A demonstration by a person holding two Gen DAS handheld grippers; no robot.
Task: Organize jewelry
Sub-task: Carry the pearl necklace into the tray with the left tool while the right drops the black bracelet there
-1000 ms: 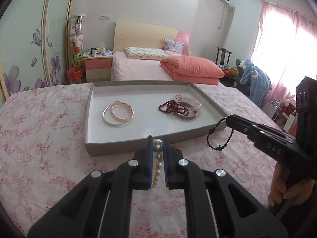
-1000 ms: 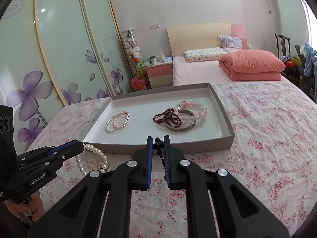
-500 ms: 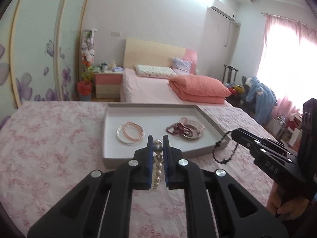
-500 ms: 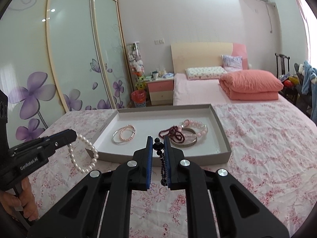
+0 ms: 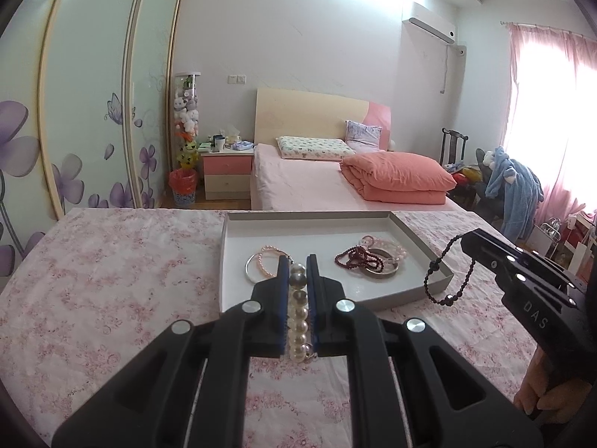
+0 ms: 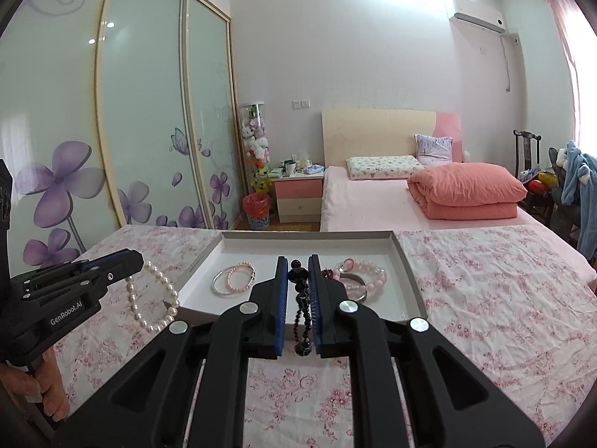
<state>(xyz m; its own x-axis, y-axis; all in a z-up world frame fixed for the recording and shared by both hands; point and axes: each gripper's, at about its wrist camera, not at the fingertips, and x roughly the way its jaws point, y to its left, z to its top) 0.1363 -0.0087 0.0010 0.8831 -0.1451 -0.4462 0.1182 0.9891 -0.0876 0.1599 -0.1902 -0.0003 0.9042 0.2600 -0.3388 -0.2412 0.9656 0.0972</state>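
Here each claw pinches round, glossy beads: pearl bracelet [image 5: 298, 308], dark bracelet [image 6: 303, 311].

The pearl bracelet [image 5: 298, 310] is smooth and shiny. The dark bead bracelet [image 6: 304, 310] looks glossy. The left tongs [image 5: 297, 261] and right tongs [image 6: 298, 261] are matt black plastic. The tray [image 5: 421, 239] looks like smooth card. Soft, wrinkled flowery cloth [image 6: 485, 291] covers the tabletop.

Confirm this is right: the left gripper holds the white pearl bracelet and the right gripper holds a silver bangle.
Not quite. The right gripper holds a dark beaded bracelet, as the right wrist view shows. The left gripper does hold the white pearl bracelet.
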